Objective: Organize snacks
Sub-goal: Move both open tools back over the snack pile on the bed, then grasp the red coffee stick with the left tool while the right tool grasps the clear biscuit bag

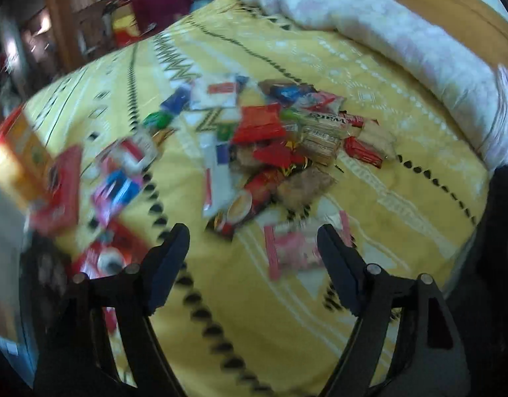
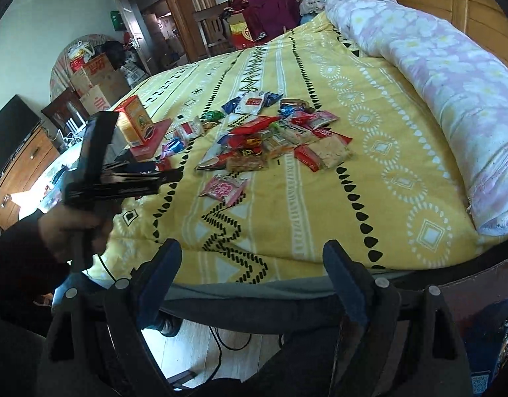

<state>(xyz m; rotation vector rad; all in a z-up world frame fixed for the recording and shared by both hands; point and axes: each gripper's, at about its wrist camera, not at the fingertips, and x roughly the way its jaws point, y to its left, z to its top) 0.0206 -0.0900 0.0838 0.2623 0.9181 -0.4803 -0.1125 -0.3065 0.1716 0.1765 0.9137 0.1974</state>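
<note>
Snacks loose on the yellow bedspread [image 2: 320,198]: orange box [image 2: 135,120] w/ red flat box [image 2: 151,142] at far left, main heap of packets [image 2: 277,139] mid-bed, pink packet [image 2: 225,189] lying apart just in front of it. Left claw [image 1: 252,248] jaws wide, nothing between them, hovering just short of the pink packet [image 1: 293,251]; right claw [image 2: 252,258] also wide and empty, back over the bed's near edge. Judgement: take the lone pink packet first (easiest, nothing overlaps it), straddle it across the short side, press lightly into the soft cover before closing, and keep the right claw clear of the heap.

Glossy snack wrappers [image 2: 280,139], matt cloth bedspread [image 2: 320,218]
</note>
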